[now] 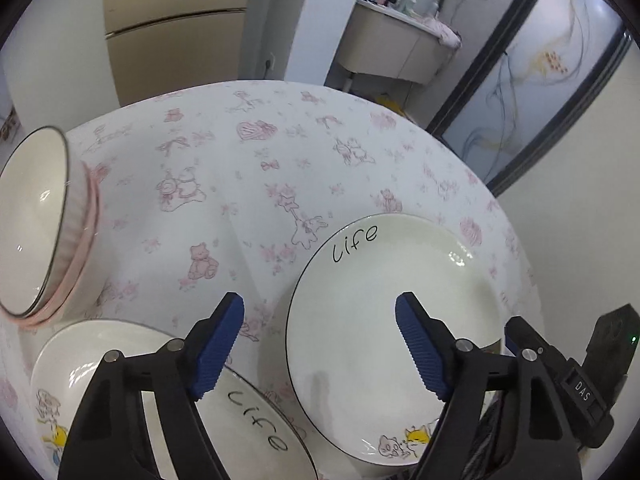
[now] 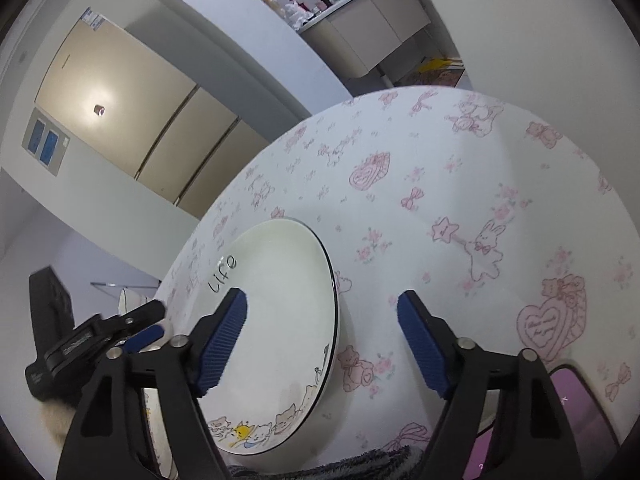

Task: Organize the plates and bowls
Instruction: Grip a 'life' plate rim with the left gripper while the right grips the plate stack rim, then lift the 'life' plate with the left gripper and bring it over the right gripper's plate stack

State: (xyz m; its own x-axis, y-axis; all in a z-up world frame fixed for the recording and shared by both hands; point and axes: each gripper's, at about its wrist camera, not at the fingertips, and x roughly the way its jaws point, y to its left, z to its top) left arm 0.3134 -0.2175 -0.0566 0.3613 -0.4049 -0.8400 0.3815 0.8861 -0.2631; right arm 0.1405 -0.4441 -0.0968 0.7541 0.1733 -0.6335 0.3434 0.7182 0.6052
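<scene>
A white plate (image 1: 384,312) marked "Life", with cartoon cats on its rim, lies on the pink-printed tablecloth (image 1: 280,160). My left gripper (image 1: 320,340) hovers open astride its left rim, with no pad touching it. A second "Life" plate (image 1: 120,360) lies under the left finger. At the far left a white dark-rimmed bowl (image 1: 36,220) sits nested in a pink bowl (image 1: 86,240). In the right wrist view my right gripper (image 2: 322,336) is open astride the right rim of the plate (image 2: 280,320). The left gripper (image 2: 154,322) shows beyond that plate.
A purple-screened phone (image 2: 580,420) lies on the cloth at lower right, and a dark cloth (image 2: 340,464) at the near edge. The round table's far edge (image 1: 280,84) drops to the floor. Behind stand a cabinet (image 1: 172,28), a washbasin unit (image 1: 392,44) and a glass door (image 1: 540,80).
</scene>
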